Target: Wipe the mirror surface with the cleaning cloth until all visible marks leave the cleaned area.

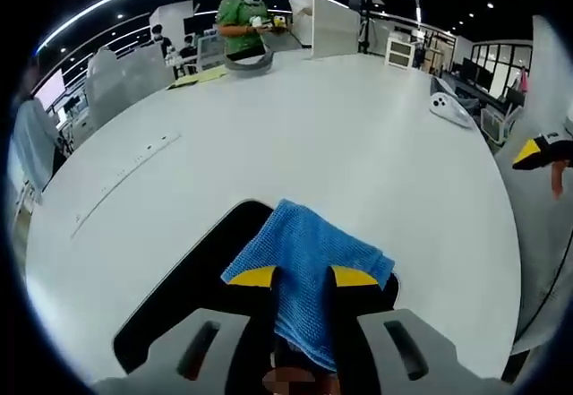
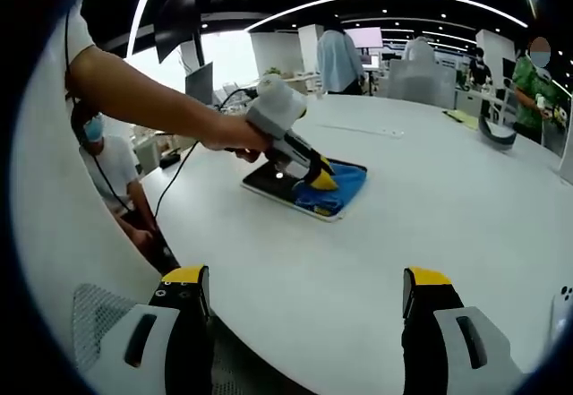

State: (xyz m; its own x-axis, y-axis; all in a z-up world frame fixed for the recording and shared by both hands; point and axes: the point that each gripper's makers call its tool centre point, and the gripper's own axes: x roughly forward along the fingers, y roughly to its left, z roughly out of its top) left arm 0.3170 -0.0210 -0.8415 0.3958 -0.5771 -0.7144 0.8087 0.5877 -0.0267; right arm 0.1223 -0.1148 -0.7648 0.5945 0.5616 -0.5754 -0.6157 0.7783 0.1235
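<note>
Blue cloth (image 1: pixel 309 274), woven microfibre, sits pinched between the yellow-tipped jaws of the left gripper (image 1: pixel 304 277) in the left gripper view. Jaws closed down onto a bunched fold of it; the rest of the cloth fans out ahead of the tips. Under the cloth and the jaws lies the mirror (image 1: pixel 192 274), a dark, flat rounded-corner panel resting on the white table (image 1: pixel 340 144). Cloth covers the far right part of the mirror; the near left part is bare and reads black. Far across the table, a person in a green top (image 1: pixel 240 23) stands at the edge. A white object (image 1: pixel 450 108) lies near the table's right rim.

Right gripper view: right gripper (image 2: pixel 304 292) hangs over the near edge of the table (image 2: pixel 430 198), jaws spread wide, nothing between them, touching nothing. Well ahead of it, a bare arm (image 2: pixel 143 99) reaches in from the left, its hand holding the left gripper (image 2: pixel 320 178), which points down with tips pressed on the cloth (image 2: pixel 338 189). Cloth lies on the right half of the mirror (image 2: pixel 269 178), which lies flat on the table. A seated person (image 2: pixel 103 167) shows beyond the table's left edge.
</note>
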